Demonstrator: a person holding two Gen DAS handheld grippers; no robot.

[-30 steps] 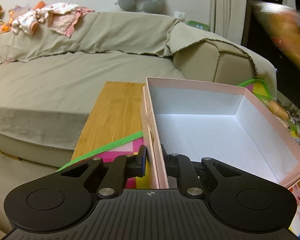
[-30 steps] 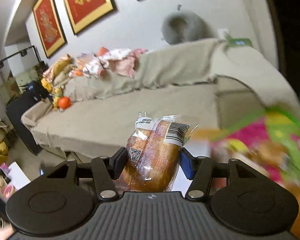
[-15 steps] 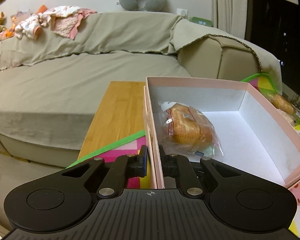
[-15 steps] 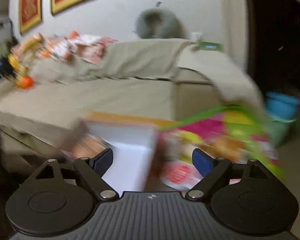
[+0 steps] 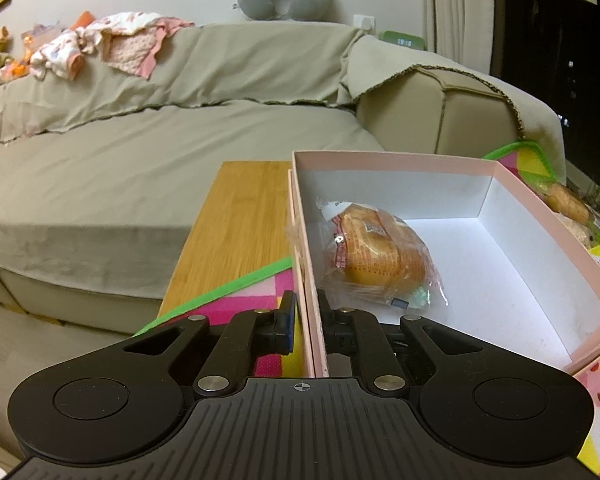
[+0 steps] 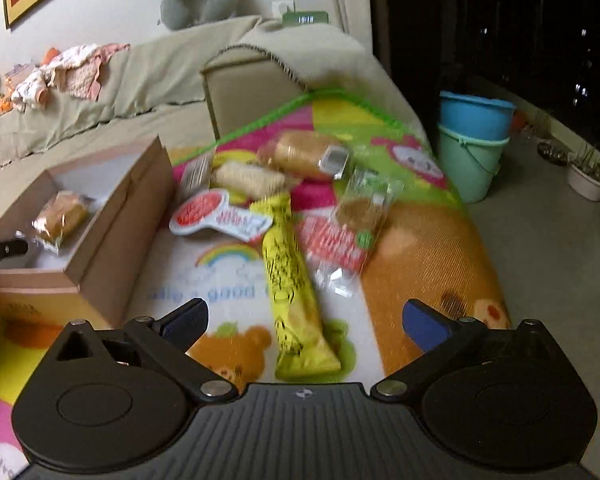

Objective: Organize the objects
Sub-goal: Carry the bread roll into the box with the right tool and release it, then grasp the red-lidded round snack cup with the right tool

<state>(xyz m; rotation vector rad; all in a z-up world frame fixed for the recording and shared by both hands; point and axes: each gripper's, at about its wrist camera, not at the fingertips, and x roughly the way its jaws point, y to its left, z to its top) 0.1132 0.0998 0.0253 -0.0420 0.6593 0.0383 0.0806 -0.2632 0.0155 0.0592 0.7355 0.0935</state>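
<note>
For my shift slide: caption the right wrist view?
Open right gripper above yellow snack pack; bread in box.

a wrapped bun [image 5: 374, 256] lies inside the open pink box [image 5: 556, 216], other snack packets [image 6: 288, 280] strewn beside it

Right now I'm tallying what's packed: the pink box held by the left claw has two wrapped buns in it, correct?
Not quite. The left wrist view shows the pink box, pinched at its wall by the left claw, holding only one wrapped bun.

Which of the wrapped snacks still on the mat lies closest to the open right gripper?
The long yellow packet: its near end reaches between the right gripper's spread fingers, while the others lie farther back on the mat.
</note>
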